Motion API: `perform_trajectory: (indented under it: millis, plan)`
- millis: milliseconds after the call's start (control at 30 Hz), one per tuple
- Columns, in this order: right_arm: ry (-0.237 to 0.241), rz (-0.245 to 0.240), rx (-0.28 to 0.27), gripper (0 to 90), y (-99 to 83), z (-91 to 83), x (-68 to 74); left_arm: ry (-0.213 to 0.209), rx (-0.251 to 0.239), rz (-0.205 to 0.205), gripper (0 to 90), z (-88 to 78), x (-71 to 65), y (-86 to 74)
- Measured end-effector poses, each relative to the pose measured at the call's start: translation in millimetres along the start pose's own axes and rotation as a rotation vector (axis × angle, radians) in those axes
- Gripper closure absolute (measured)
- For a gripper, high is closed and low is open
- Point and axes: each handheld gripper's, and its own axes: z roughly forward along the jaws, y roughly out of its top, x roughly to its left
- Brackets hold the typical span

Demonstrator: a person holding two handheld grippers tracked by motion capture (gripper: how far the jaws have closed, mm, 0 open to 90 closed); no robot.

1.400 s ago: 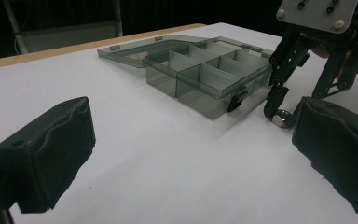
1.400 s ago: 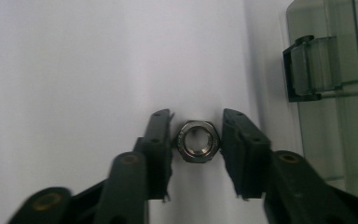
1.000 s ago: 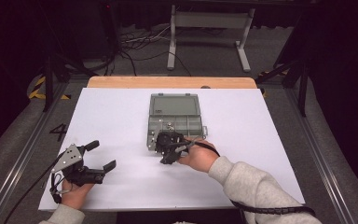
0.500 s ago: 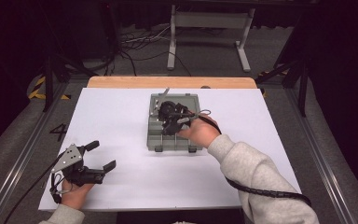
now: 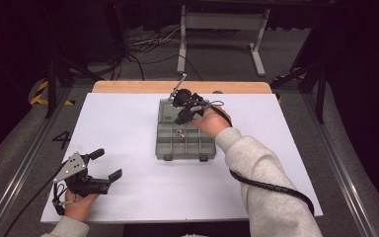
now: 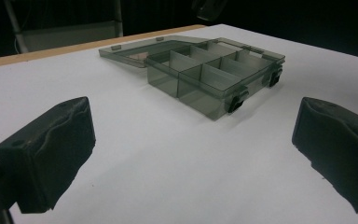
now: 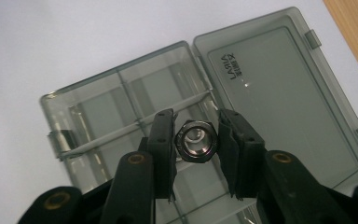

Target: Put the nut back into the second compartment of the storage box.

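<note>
My left gripper point(image 5: 97, 167) rests in my left hand point(image 5: 79, 202) near the table's point(image 5: 128, 128) front-left corner, jaws spread wide with nothing between them. Bare white surface lies between it and the compartment box point(image 5: 185, 140), giving open room on that side. The box sits near the table's middle, latches toward the front edge, its clear lid point(image 7: 279, 88) folded flat toward the far wooden edge point(image 5: 128, 87). My right gripper point(image 7: 196, 149) hovers over the box near the hinge line, jaws closed on a hex nut point(image 7: 196, 141) held between the pads. White surface stays free along the right edge.
</note>
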Motion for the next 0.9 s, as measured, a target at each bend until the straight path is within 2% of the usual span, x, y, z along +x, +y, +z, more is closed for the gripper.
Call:
perform_trajectory:
  millis: [200,300,600,833,900]
  plan:
    - [0.017,0.042,0.009,67.2,-5.9,20.0,-11.1,-0.002,0.0,0.003,0.1,-0.1,0.5,-0.1]
    - [0.034,0.038,0.024,67.3,-9.4,30.6,-11.6,-0.002,0.001,0.003,0.1,0.1,0.7,-0.3]
    - [0.062,0.026,0.063,67.2,-13.7,50.3,-3.4,-0.007,0.002,-0.005,0.1,0.7,0.1,-0.2]
    - [0.08,0.01,0.075,67.0,-13.2,59.0,0.4,-0.007,0.0,-0.003,0.1,0.5,0.5,0.1]
    - [0.086,0.015,0.061,66.3,-13.5,60.1,1.3,-0.007,-0.002,-0.003,0.1,0.5,0.4,0.1]
